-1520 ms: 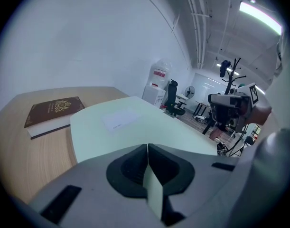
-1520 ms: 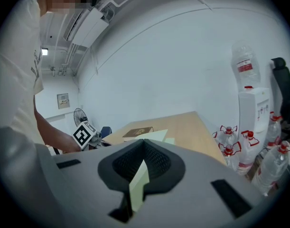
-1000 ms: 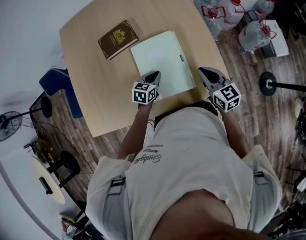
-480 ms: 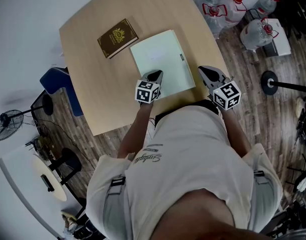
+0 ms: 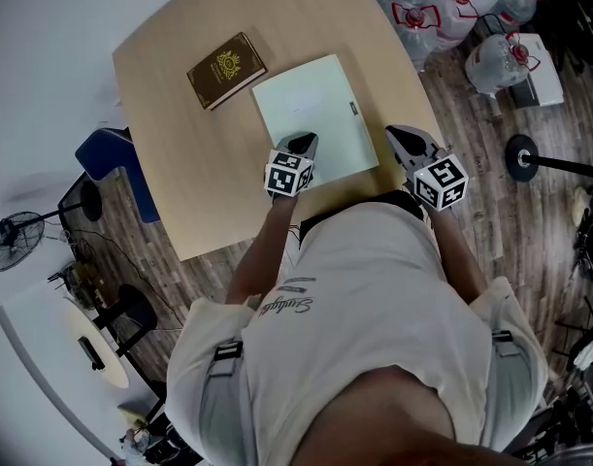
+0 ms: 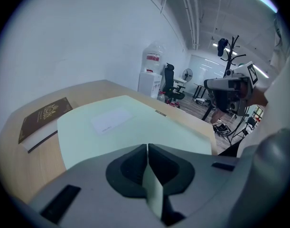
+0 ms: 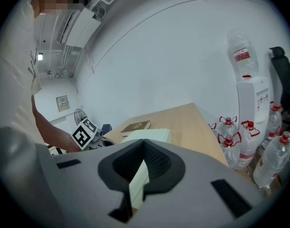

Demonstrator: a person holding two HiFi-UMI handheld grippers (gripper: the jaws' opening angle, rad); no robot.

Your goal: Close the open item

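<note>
The pale green folder (image 5: 311,115) lies flat near the table's (image 5: 180,144) front edge, its cover apparently down, so the closing seems all but finished. The left gripper (image 5: 300,144) is pressed together on a thin sheet at the folder's near-left corner; the right gripper (image 5: 395,136) pinches its right edge. Next, both should probably let go and back off without dragging it. The bare table on the left leaves room, but on the right the table's edge is close. A brown book (image 5: 226,71) sits near the far-left corner.
</note>
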